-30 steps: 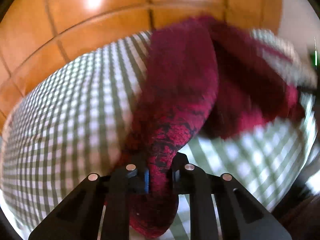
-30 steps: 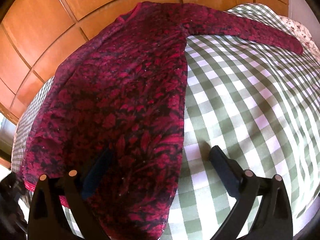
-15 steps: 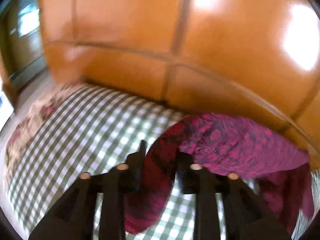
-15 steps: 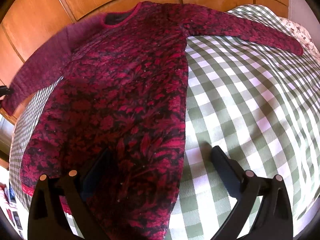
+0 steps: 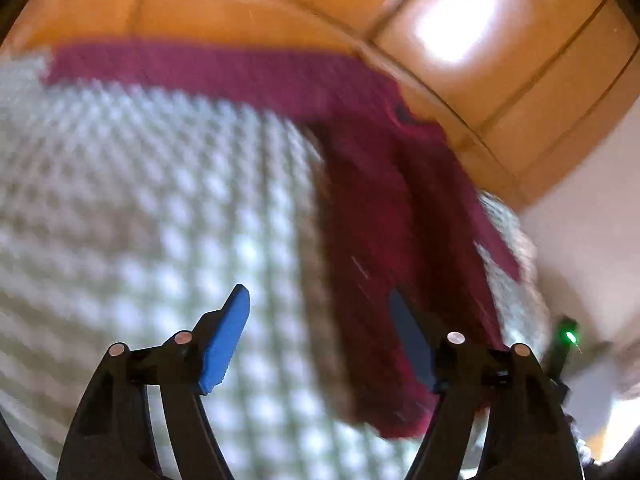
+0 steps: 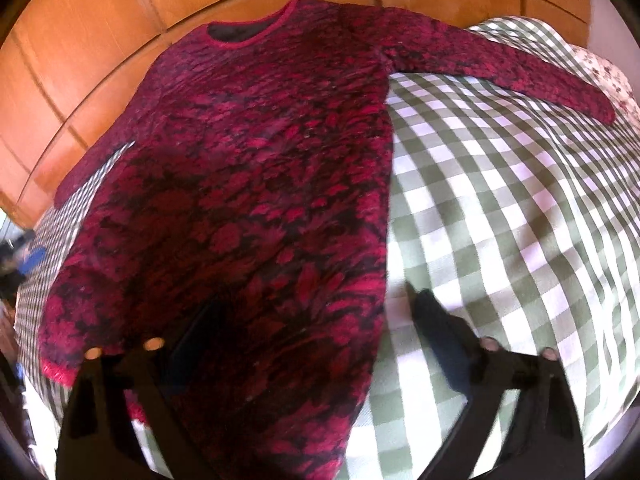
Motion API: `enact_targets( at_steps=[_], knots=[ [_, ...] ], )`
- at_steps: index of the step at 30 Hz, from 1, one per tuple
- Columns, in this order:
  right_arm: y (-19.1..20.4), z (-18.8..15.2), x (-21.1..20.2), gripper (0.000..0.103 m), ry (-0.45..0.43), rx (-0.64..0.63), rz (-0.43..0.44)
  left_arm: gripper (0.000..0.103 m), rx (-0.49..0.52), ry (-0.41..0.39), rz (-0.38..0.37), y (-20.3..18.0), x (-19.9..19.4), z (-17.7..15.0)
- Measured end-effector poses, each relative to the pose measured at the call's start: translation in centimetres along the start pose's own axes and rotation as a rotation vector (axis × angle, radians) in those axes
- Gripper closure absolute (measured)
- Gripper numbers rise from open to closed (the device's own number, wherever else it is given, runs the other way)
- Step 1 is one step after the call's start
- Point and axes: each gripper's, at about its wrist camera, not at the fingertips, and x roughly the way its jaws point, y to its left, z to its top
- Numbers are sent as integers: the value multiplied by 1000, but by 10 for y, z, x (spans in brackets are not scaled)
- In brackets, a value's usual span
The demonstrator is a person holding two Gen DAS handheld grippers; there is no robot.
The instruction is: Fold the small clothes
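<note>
While the sweater [image 6: 256,184] lies flat on the green-and-white checked bedcover [image 6: 500,208], its long axis runs straight away from the right hand-held gripper [image 6: 312,320]: hem nearest the fingers, round neckline [image 6: 248,34] at the far end against the wooden panelling [image 6: 80,64]. One sleeve [image 6: 500,68] stretches out to the far right across the cover, its cuff close to a floral fabric [image 6: 604,76] at the bed's edge; the other sleeve [image 6: 96,152] angles off to the left and down along the panelling. The right hand-held gripper is spread wide and grips nothing, its left finger [image 6: 196,340] over the lower part of the sweater and its right finger over bare checked cover just beside the garment's side edge.

From the left wrist view, which is heavily blurred, the left hand-held gripper [image 5: 320,332] is also spread wide with nothing between its blue pads [image 5: 224,344]. Ahead of it the sweater [image 5: 380,240] appears as a dark red band running away toward the panelling [image 5: 500,92], with a sleeve [image 5: 192,68] lying crosswise along the far edge of the bedcover [image 5: 140,208]. The left pad is over bare cover, the right one in front of the garment. A small green light [image 5: 570,336] glows to the right of this gripper.
</note>
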Motion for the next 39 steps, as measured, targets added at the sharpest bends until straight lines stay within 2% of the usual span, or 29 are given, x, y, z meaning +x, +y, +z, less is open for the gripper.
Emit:
enact_targets(
  at_steps=[2,4,6,8,11,15,17,19,22,24,26,27,28,29,30,31,32,33,34,35,36,37,39],
  knots=[
    [1,-4,-3,29,9,-7,18,35,-39,57,-55,-5,20,-19],
    [1,-8,-3,35,8,-9,23,56,-66,100,-70,-9,40,-29],
    [2,-8,-4,48,12,-17,31,81,-83,114,-90,-9,51,-32],
    [1,-5,-8,81,35,-4,87,86,-73,99,-78,-18,46,-30],
    [3,3,-28,85,9,-23,110,90,11,60,-45,-44,21,-29],
    [-1,12,-79,86,-74,-58,160,91,47,16,-64,-60,-21,-33],
    [-8,9,-105,86,-101,-82,176,93,63,-2,-83,-65,-49,-42],
    [-18,-5,-120,86,-90,-116,145,97,77,-3,-92,-77,-67,-51],
    [-40,-35,-114,86,7,-112,86,97,71,45,-106,-78,-80,-82],
    [-53,-56,-105,86,71,-90,65,100,89,78,-67,-75,-80,-108],
    [-60,-77,-92,86,120,-87,14,100,40,116,-94,-62,-75,-121],
    [-60,-81,-89,84,121,-92,-6,94,5,118,-95,-54,-72,-125],
    [-59,-83,-88,75,110,-97,-29,85,-25,121,-72,-47,-68,-128],
    [-57,-83,-88,65,99,-95,-48,58,-42,119,-60,-43,-66,-128],
    [-55,-81,-90,59,87,-96,-66,41,-73,109,-56,-38,-63,-128],
    [-50,-78,-93,49,60,-109,-95,41,-102,101,-58,-35,-63,-129],
    [-42,-74,-97,46,24,-130,-118,41,-109,116,-70,-33,-60,-130],
    [-35,-71,-100,44,-3,-142,-127,43,-89,126,-67,-36,-55,-130],
    [-25,-65,-104,37,-44,-158,-126,49,-61,133,-48,-43,-46,-130],
    [-16,-62,-107,31,-70,-171,-115,66,-38,152,-39,-47,-40,-130],
    [-6,-59,-107,29,-93,-186,-98,73,-1,173,-10,-52,-31,-131],
    [8,-53,-104,25,-106,-206,-68,86,16,176,9,-49,-32,-132],
    [28,-48,-94,25,-104,-225,-19,94,20,170,21,-45,-31,-134]
  ],
)
